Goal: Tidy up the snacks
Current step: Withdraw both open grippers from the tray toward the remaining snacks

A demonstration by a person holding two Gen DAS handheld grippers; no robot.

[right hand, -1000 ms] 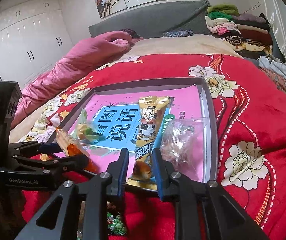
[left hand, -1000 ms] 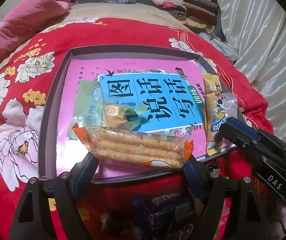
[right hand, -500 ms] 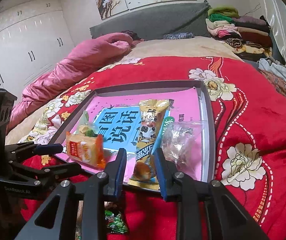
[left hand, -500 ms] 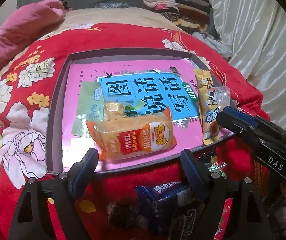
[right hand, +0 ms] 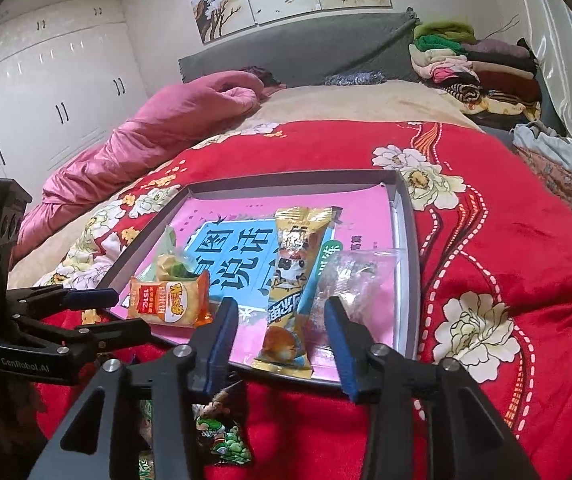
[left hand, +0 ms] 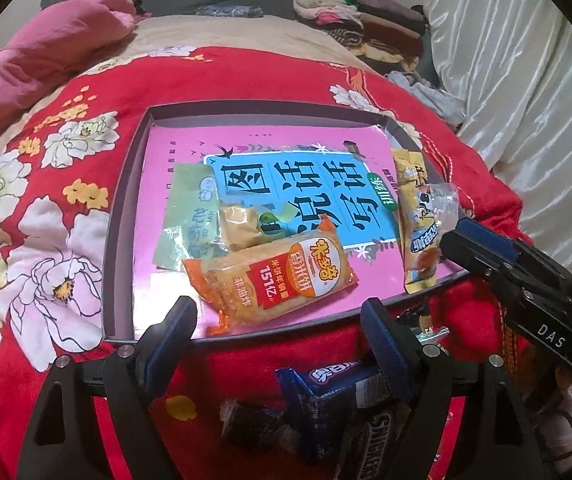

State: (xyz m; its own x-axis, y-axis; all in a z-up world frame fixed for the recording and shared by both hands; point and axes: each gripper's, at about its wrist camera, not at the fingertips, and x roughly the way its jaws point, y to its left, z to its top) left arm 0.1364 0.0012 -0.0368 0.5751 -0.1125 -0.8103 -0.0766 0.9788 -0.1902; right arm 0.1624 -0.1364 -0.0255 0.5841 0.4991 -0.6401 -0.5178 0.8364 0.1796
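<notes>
Tray (left hand: 125,216) holds one orange packet (left hand: 273,276), one yellow packet (left hand: 418,220).

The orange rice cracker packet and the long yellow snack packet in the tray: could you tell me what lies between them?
In the left wrist view, only the pink and blue book cover shows between the orange rice cracker packet and the long yellow snack packet; no snack lies there.

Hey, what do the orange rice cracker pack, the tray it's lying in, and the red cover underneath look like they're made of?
Orange rice cracker pack: glossy plastic film, judging by its shine and crimped ends. Tray: probably rigid cardboard or thin board with a matte grey finish; its walls are thin and straight, though plastic can't be ruled out. Red cover: soft plush fabric, fuzzy with a printed flower pattern.
</notes>
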